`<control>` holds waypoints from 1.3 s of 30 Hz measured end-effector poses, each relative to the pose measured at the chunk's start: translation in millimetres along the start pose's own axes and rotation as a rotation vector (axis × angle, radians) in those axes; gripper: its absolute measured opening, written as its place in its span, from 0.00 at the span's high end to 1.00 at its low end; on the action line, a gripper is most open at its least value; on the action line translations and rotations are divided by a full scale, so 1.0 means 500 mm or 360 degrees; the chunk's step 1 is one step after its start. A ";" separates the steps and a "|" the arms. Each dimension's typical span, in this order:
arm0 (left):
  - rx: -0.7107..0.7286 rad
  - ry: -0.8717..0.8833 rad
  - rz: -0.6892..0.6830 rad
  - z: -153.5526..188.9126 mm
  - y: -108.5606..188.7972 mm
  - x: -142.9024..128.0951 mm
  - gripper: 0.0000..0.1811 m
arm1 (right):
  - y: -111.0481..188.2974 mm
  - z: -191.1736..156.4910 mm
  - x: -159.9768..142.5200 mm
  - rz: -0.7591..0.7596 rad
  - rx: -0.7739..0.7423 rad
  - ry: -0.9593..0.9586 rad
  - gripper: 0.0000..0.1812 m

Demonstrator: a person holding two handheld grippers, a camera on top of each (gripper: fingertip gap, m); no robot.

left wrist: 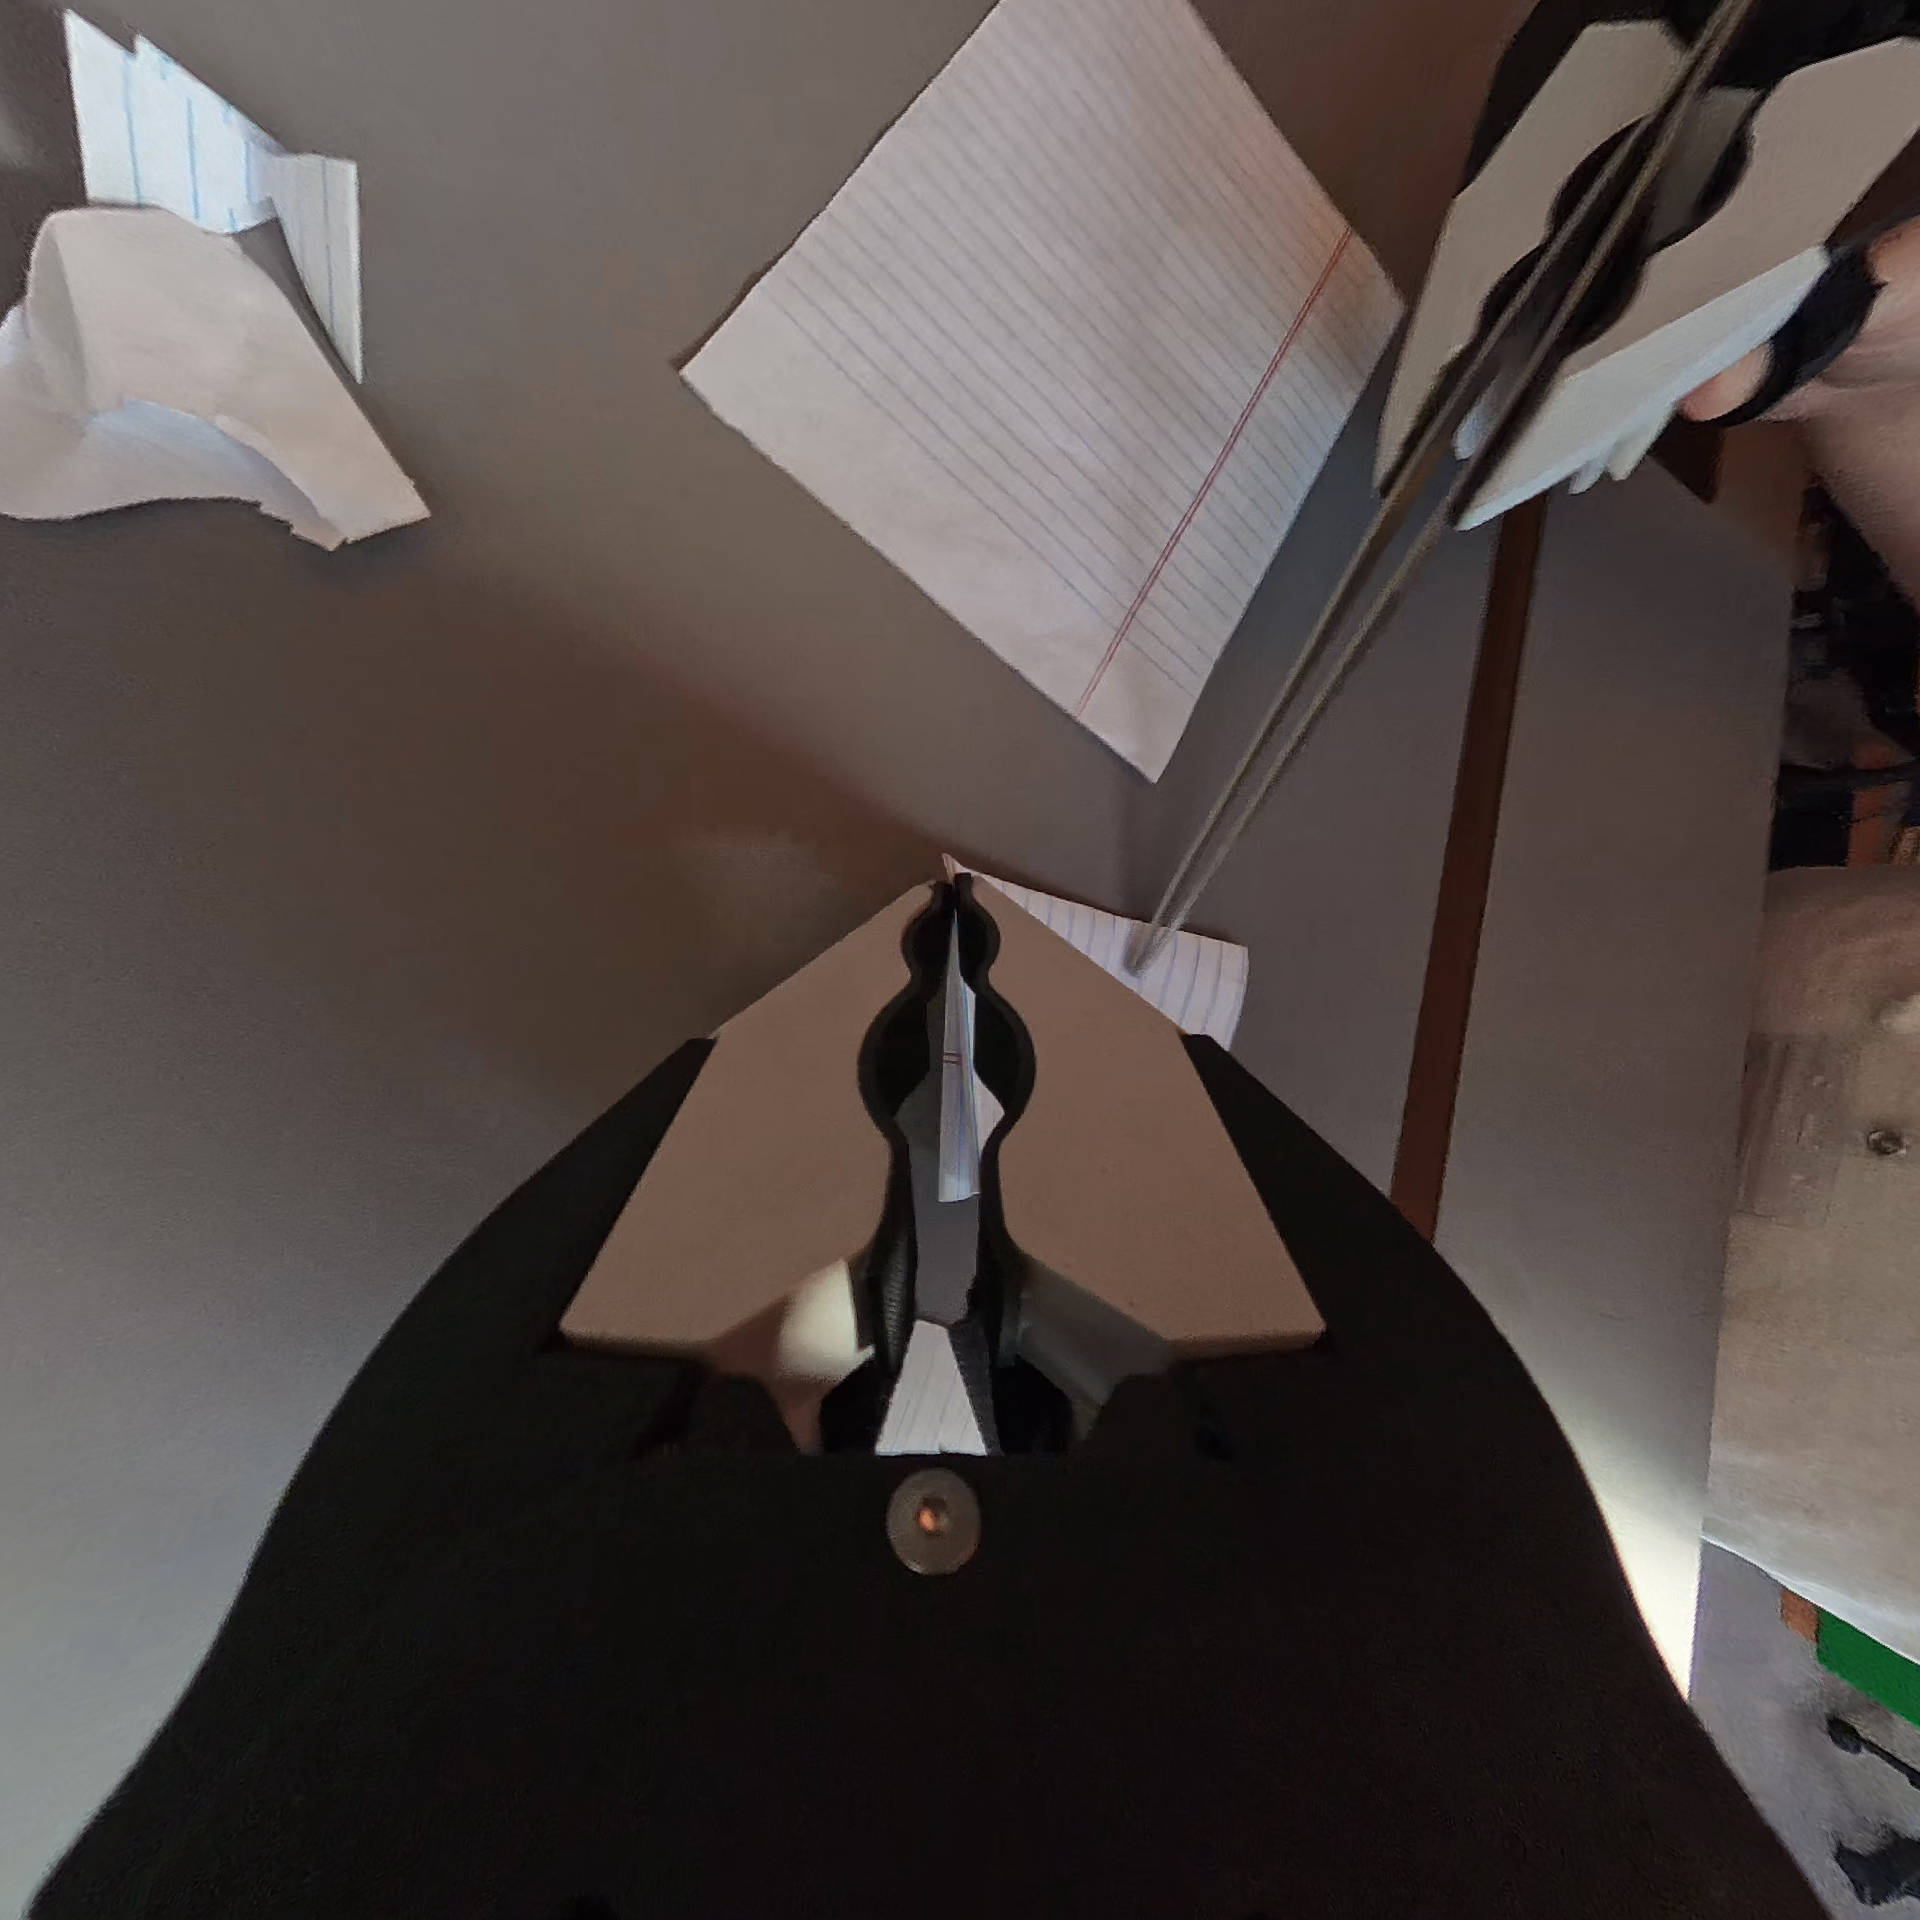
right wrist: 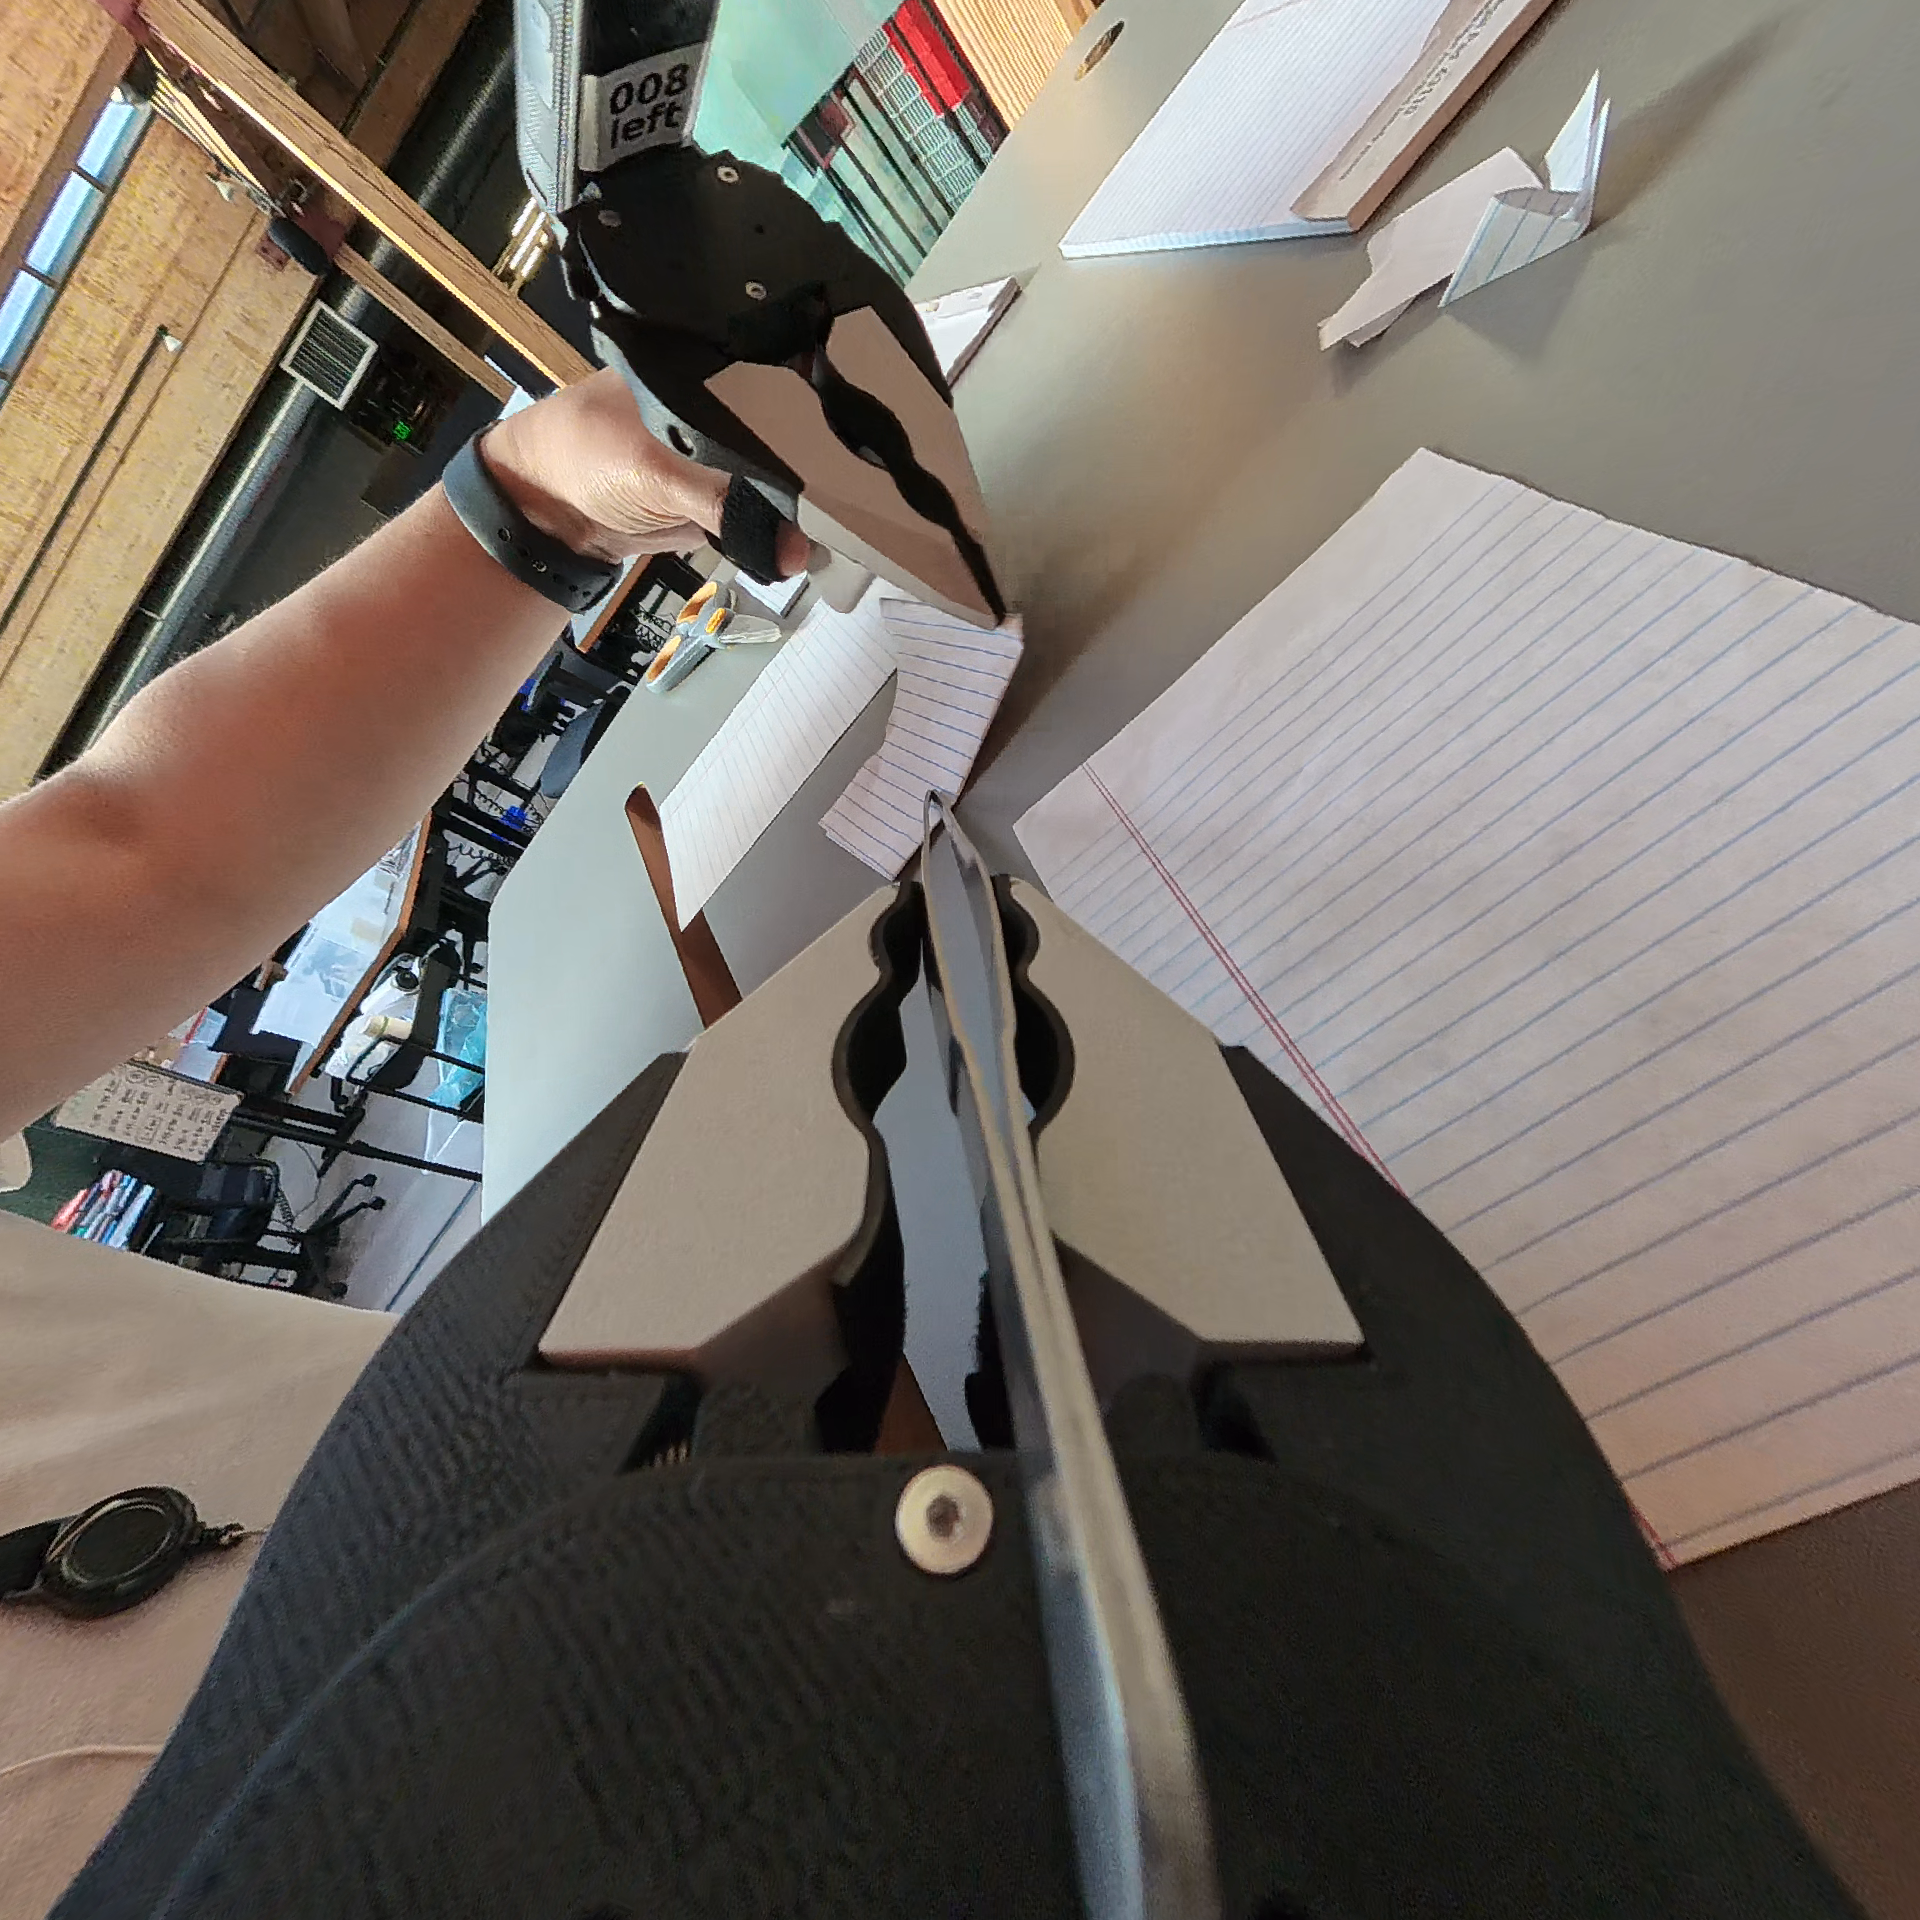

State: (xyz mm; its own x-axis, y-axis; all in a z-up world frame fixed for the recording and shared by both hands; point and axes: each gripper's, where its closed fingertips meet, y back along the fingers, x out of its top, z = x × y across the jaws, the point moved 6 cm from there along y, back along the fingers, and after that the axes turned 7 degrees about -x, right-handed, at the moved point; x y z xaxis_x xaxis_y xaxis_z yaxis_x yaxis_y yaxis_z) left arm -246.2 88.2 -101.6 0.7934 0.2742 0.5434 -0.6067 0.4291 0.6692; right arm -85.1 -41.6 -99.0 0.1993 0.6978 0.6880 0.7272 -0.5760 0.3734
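Note:
My left gripper (left wrist: 953, 894) is shut on a small folded piece of lined paper (left wrist: 1174, 966); the paper's edge runs between the pads and sticks out to the right over the grey table (left wrist: 416, 831). My right gripper (right wrist: 956, 888) is shut on long metal tweezers (right wrist: 977, 987). The tweezers' tips rest on the same folded paper (right wrist: 925, 727). In the left wrist view the tweezers (left wrist: 1299, 707) slant down from the right gripper (left wrist: 1621, 239) at the top right. In the right wrist view the left gripper (right wrist: 997, 613) pinches the paper's far corner.
A large lined sheet (left wrist: 1039, 364) lies flat beyond the paper; it also shows in the right wrist view (right wrist: 1507, 935). Crumpled lined papers (left wrist: 177, 364) lie at far left. A notepad (right wrist: 1247, 135), a folded paper shape (right wrist: 1486, 239), another sheet (right wrist: 769, 758) and scissors (right wrist: 691, 634) lie on the table. Across from one pair of fingers to the other is roughly 12 cm.

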 end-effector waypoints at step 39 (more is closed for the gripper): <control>0.0317 0.0149 0.0439 0.059 0.040 -0.081 1.00 | -0.023 -0.016 0.045 -0.0059 -0.0078 0.0133 0.93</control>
State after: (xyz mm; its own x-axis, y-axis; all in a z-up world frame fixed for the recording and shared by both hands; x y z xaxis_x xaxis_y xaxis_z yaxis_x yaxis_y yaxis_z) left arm -291.8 60.1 -95.2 0.5937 0.4381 0.6750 -0.7894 0.1543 0.5942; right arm -94.1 -22.8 -83.0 0.1160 0.6821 0.7220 0.6996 -0.5721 0.4281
